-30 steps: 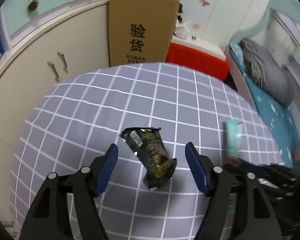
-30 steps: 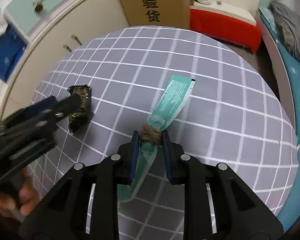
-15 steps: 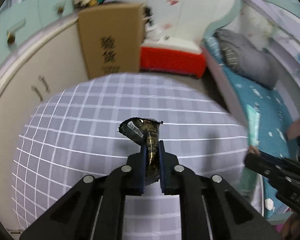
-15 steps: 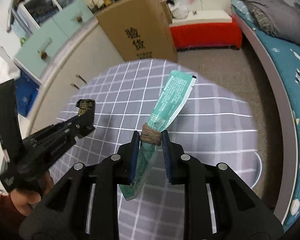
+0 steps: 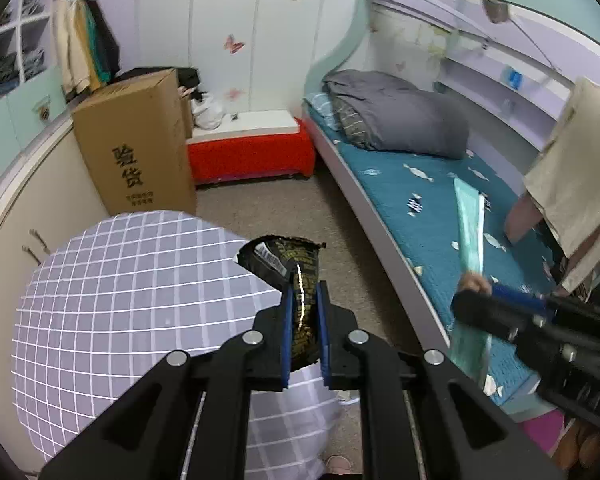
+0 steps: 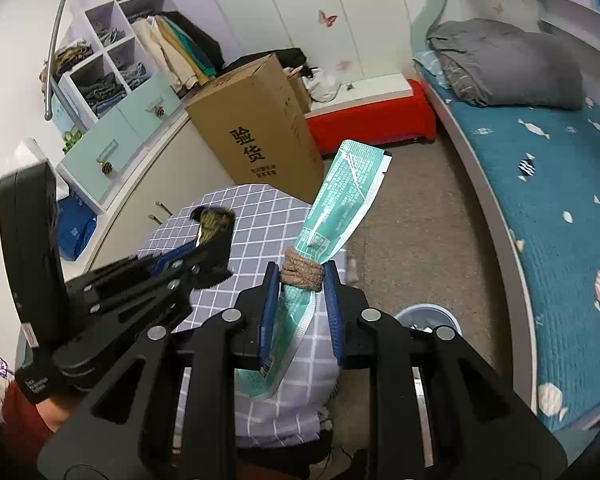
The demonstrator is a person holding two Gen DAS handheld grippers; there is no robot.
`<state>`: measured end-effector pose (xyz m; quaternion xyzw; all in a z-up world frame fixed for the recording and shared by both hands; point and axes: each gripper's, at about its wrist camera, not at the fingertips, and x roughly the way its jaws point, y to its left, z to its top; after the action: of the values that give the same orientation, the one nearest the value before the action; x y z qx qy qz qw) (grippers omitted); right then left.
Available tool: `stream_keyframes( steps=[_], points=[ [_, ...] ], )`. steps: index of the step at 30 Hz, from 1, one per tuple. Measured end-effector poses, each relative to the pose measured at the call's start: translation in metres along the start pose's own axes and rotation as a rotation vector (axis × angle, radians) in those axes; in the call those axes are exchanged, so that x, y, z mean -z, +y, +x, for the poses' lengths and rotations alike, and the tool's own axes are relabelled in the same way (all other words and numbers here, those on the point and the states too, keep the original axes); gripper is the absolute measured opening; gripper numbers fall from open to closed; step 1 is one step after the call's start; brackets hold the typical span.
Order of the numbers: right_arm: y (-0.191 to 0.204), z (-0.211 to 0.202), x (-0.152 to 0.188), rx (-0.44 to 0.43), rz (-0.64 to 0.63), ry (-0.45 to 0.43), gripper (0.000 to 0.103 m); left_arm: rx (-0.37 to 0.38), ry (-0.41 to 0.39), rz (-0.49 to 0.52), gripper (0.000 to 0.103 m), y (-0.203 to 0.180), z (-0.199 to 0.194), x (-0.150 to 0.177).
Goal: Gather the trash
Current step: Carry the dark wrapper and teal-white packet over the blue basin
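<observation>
My left gripper (image 5: 304, 292) is shut on a crumpled black and gold snack wrapper (image 5: 288, 258) and holds it in the air above the right edge of the round table (image 5: 100, 300). My right gripper (image 6: 302, 276) is shut on a long teal wrapper (image 6: 340, 196) with brown twine (image 6: 302, 272) wound round its middle, lifted over the table's right side. The left gripper with the black wrapper (image 6: 212, 220) shows at the left of the right wrist view. The teal wrapper (image 5: 470, 236) and the right gripper (image 5: 476, 300) show at the right of the left wrist view.
The table has a grey checked cloth (image 6: 260, 216). A pale blue bin (image 6: 428, 320) stands on the floor right of the table. A tall cardboard box (image 5: 136, 144), a red bench (image 5: 252, 156), white cabinets (image 5: 32, 208) and a bed with a teal cover (image 5: 420, 216) surround it.
My left gripper closed on the black wrapper and lifted it off the table. Both grippers rose and swung right, toward the table's edge, with their wrappers.
</observation>
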<state>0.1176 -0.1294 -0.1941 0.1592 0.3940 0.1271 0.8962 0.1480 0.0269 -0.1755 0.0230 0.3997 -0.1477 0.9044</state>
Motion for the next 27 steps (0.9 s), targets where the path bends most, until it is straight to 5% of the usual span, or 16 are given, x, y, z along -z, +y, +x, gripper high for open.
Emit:
stream_keyframes(
  steps=[14,27],
  points=[
    [-0.033,-0.053,0.011,0.119,0.022,-0.076,0.023,0.008,-0.010,0.084,0.011,-0.074,-0.017,-0.012],
    [-0.041,-0.048,0.008,0.178,0.005,-0.110,0.023,0.025,-0.036,0.062,0.011,-0.078,0.003,-0.024]
  ],
)
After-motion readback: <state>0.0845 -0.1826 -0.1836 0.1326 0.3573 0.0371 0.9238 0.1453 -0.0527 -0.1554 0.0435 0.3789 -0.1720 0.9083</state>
